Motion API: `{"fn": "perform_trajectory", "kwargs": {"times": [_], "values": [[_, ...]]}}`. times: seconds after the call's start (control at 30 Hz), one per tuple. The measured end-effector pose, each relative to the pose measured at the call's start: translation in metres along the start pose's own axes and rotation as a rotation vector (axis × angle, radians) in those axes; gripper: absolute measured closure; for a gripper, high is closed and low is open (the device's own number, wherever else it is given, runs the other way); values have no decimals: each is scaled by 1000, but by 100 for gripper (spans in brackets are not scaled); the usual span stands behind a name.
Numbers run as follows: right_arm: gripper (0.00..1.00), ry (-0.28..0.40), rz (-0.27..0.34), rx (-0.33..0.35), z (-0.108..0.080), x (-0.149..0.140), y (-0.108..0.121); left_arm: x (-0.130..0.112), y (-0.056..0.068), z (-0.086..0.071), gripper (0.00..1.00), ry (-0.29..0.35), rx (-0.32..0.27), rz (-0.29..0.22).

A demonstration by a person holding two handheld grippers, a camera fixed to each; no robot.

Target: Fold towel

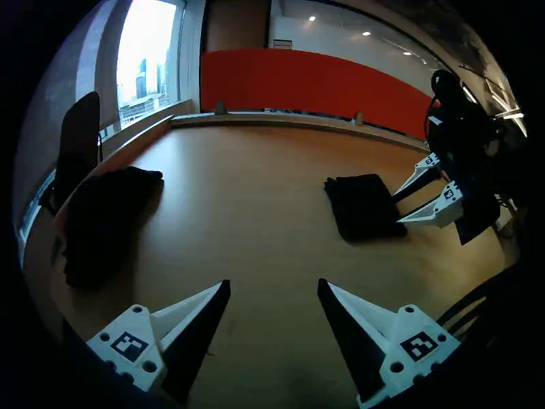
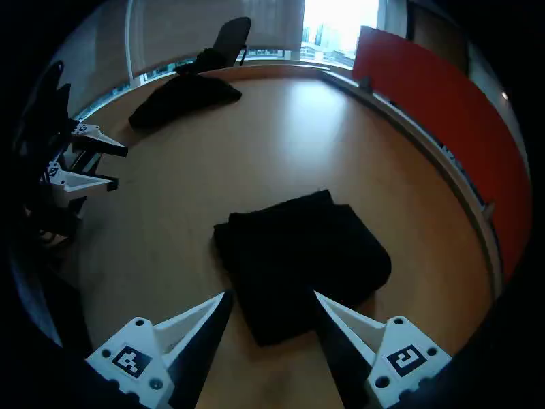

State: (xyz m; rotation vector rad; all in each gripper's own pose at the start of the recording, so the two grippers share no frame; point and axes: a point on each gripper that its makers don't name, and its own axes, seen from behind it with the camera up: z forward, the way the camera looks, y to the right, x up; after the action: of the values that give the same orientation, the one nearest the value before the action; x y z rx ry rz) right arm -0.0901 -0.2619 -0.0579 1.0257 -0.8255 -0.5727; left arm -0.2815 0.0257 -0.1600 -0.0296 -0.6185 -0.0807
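Right gripper at bottom of view, fingers spread wide, nothing between them. Tips sit over the near edge of a folded black towel, contact unclear. Towel lies flat on the wooden table. Left gripper at far left edge, fingers apart, well clear of the towel. Second dark cloth heap at the far side near a chair. Red panel along the right edge, bright window behind.

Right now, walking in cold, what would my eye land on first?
A folded black towel lies on the wooden table, right at the open white fingers of the right gripper. A bright red panel runs along the table's edge, and a dark rumpled cloth heap sits near the window.
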Motion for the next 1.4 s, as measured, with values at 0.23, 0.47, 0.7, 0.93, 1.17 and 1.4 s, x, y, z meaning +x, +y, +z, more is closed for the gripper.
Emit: {"fn": "perform_trajectory", "kwargs": {"times": [0.23,0.47,0.7,0.93,1.17,1.4], "values": [[18,-9,22,-17,-3,-11,0,0,-1,-1,5,-1,-1,7],[18,-25,39,-24,-4,-25,-4,1,-3,-1,5,0,0,11],[19,-41,65,-34,-5,-40,-6,1,-2,-1,5,1,-4,13],[34,-49,87,-46,-4,-48,-5,1,-1,-1,5,1,-7,14],[54,-54,136,-53,-1,-53,-4,1,-1,-2,5,2,-8,15],[56,-62,163,-60,1,-58,-4,1,-2,-2,5,2,-7,16]]}}
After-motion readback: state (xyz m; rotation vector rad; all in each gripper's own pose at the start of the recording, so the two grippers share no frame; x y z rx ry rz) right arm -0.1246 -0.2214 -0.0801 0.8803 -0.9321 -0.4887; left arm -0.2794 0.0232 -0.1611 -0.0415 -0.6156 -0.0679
